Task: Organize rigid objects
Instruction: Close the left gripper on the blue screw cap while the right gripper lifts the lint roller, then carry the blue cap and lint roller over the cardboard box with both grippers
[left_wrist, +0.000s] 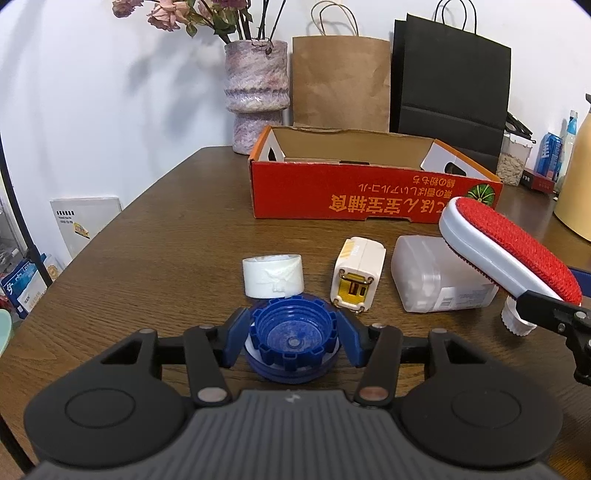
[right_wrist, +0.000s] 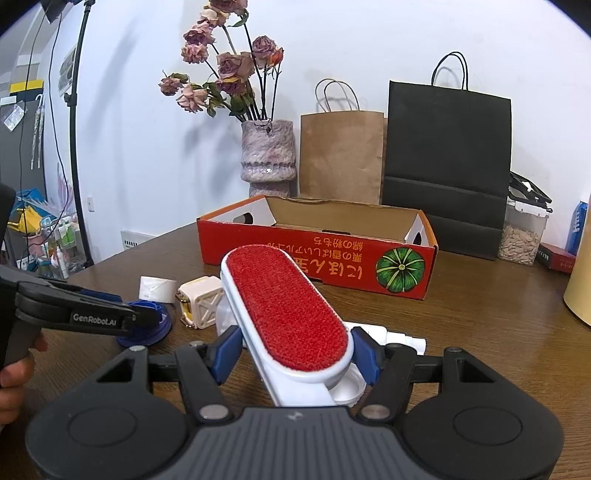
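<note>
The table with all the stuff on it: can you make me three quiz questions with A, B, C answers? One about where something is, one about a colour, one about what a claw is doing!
1. Where is the white tape roll?
A. Inside the red box
B. On the table just behind the blue cap
C. On top of the vase

2. What colour is the brush pad on the lint brush?
A. Red
B. Green
C. Yellow

3. What is the left claw doing?
A. Holding nothing
B. Gripping the blue cap
C. Gripping the white charger

Answers: 1 B, the roll stands on the table right beyond the blue cap. 2 A, the pad is plainly red. 3 B, its pads press the cap's two sides.
</note>
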